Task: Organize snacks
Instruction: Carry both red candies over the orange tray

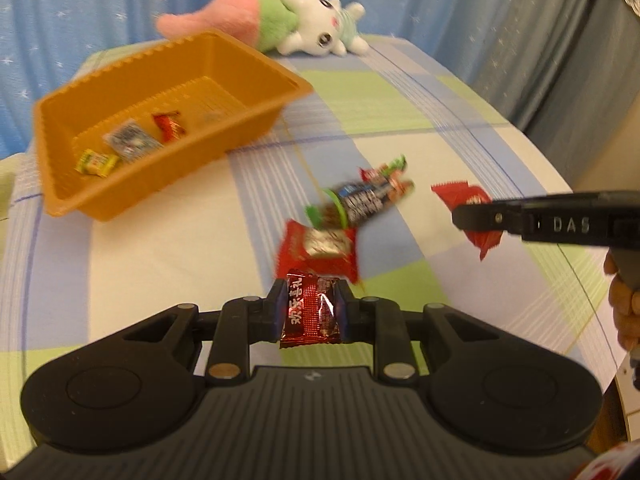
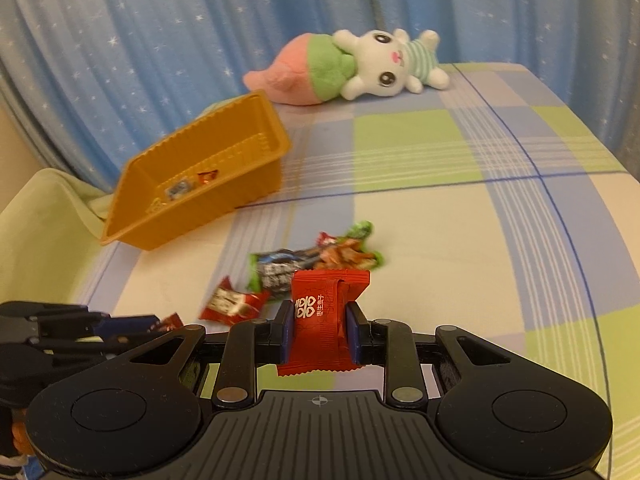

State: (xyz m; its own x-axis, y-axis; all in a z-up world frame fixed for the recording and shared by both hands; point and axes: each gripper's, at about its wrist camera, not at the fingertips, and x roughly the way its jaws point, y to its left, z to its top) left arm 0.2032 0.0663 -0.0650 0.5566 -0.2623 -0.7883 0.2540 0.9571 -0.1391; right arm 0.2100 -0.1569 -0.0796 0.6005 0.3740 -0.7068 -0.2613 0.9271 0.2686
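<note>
Pinching a dark red foil candy (image 1: 311, 309) squarely between its blue pads, the left gripper (image 1: 311, 312) hangs above the checked cloth (image 1: 400, 92), the wrapper standing upright with white characters down its side. Over on the other side, the right gripper (image 2: 321, 330) has its own prize: a bright red candy (image 2: 326, 320) clamped between the pads, its crimped ends sticking out above and below the fingers. From the left wrist view that right gripper comes in from the right edge as a dark bar, the red wrapper poking out around its tip, and a hand (image 1: 624, 304) grips its handle at the frame's edge.

On the cloth between the two, a loose heap of snacks (image 1: 360, 196) lies waiting: green, blue-black and red wrappers overlapping, blurred too much to read. Just nearer the left gripper sits a red packet with a silver panel (image 1: 318, 246), flat on the cloth.

Up and to the left stands the orange tray (image 1: 72, 196), apart from the heap. Inside it three pieces rest on the floor: a yellow-green candy (image 1: 96, 162), a grey-blue sachet (image 1: 130, 140) and a small red candy (image 1: 168, 125). Beyond the tray a plush rabbit (image 1: 320, 26) lies on its side against the blue starred curtain (image 1: 100, 4).
</note>
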